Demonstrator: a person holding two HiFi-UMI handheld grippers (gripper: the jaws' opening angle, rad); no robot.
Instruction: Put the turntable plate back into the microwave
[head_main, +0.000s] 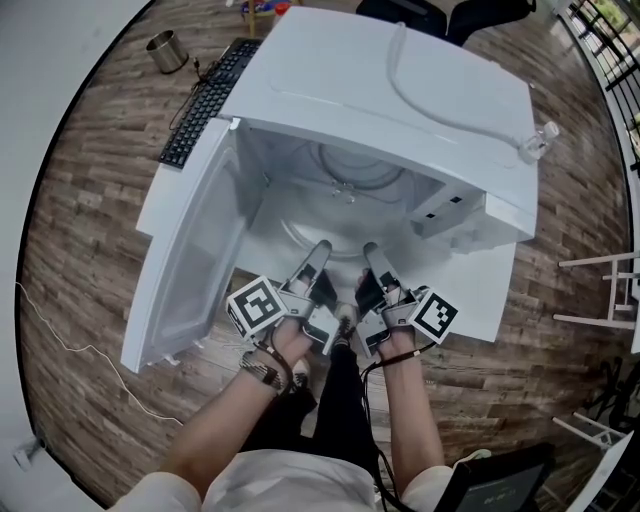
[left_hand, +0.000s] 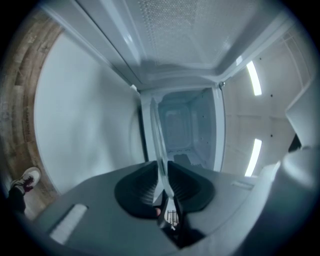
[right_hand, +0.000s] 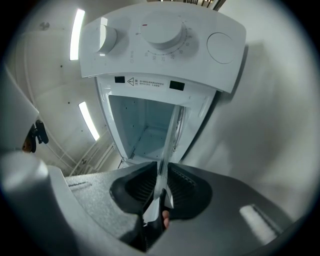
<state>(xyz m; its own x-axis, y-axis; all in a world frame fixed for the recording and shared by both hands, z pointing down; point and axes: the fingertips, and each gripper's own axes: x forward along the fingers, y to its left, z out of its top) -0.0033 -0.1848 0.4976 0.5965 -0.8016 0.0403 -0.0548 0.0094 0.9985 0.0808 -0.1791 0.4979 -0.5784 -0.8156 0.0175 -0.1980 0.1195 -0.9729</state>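
Mid-insert. I hold the clear round glass turntable plate level at the mouth of the white box-shaped microwave. Its white door is swung fully open at 9 o'clock. The left gripper bites the near rim at about 7 o'clock and the right gripper at about 5 o'clock, close beside each other. In the left gripper view the left gripper has its dark ribbed pads closed on the plate, seen edge-on as a thin glass line running into the cavity. It's the same in the right gripper view: the right gripper is clamped on the plate, with the white knob panel above the opening. The far half of the plate looks to be already over the cavity floor, while the near rim is at the sill, so I judge it not yet seated. For the next move I'd keep both grips matched and the plate flat, then slide it toward 12 o'clock. I'd centre it over the round feature on the floor, lower it until it sits, and only then let go. The risk I see is glass tipping or clipping the door frame if one side leads.
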